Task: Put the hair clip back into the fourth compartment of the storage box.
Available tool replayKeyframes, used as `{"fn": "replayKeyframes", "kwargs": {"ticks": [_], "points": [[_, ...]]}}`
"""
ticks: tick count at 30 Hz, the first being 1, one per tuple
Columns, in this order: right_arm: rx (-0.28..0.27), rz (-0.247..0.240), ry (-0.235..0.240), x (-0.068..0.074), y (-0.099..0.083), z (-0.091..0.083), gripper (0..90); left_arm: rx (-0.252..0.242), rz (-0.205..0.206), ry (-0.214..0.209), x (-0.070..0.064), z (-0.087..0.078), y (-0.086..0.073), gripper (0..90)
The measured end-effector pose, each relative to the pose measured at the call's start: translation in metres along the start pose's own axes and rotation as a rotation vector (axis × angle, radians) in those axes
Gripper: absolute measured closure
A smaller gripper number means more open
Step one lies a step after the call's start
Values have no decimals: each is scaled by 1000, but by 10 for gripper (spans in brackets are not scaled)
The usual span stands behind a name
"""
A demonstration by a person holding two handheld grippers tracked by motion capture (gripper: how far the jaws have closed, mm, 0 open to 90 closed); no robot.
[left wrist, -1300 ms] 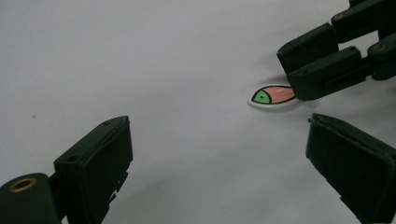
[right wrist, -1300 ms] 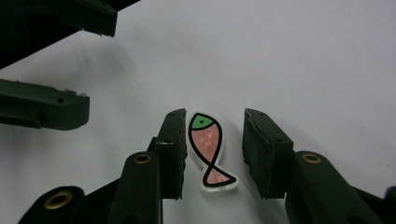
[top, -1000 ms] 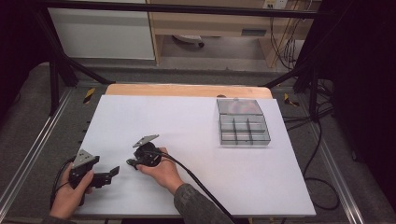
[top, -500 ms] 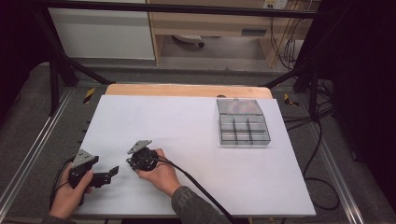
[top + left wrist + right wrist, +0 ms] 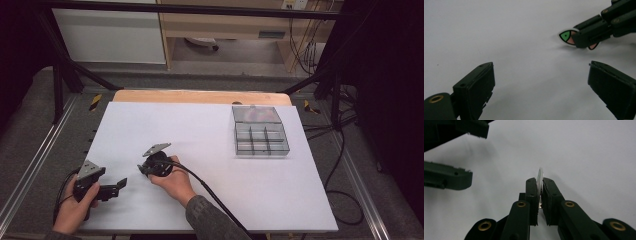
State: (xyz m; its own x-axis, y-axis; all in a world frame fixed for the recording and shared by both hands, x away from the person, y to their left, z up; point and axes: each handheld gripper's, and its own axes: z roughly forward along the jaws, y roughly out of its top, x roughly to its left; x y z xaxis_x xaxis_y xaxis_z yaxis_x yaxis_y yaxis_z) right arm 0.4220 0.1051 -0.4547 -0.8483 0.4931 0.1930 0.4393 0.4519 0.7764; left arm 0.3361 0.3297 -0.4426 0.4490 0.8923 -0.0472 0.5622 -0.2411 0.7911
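My right gripper [image 5: 539,182] is shut on a thin small disc [image 5: 540,173], seen edge-on between its jaws. In the left gripper view the disc [image 5: 566,36] shows green and pink sectors outlined in black, held low over the white table by the right gripper [image 5: 580,40]. My left gripper [image 5: 540,66] stands open, jaws wide apart, nothing between them, pointing toward the disc. In the high view the left gripper [image 5: 119,185] lies at the table's front left, and the right gripper [image 5: 142,170] is just to its right, with a hand around each.
A clear plastic compartment box [image 5: 260,132] with its lid open sits at the right rear of the white table top [image 5: 210,130]. A black cable [image 5: 210,192] trails from the right gripper over the front edge. Metal rails flank the table.
The right hand with the disc has shifted slightly, dipping toward the left gripper and back. The left gripper has stayed where it was.
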Motion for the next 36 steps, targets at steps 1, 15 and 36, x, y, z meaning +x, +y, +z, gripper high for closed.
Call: {"fn": "replayKeyframes", "kwargs": {"ticks": [1,15,36], "points": [[-12,7,-5,-3,1,-1,833,-1,-2,0,0,0,0,72],[-71,54,-80,-31,8,-22,833,8,3,-2,-2,1,0,72],[-194,109,-171,-74,20,-83,834,13,11,-3,-2,1,0,72]]}}
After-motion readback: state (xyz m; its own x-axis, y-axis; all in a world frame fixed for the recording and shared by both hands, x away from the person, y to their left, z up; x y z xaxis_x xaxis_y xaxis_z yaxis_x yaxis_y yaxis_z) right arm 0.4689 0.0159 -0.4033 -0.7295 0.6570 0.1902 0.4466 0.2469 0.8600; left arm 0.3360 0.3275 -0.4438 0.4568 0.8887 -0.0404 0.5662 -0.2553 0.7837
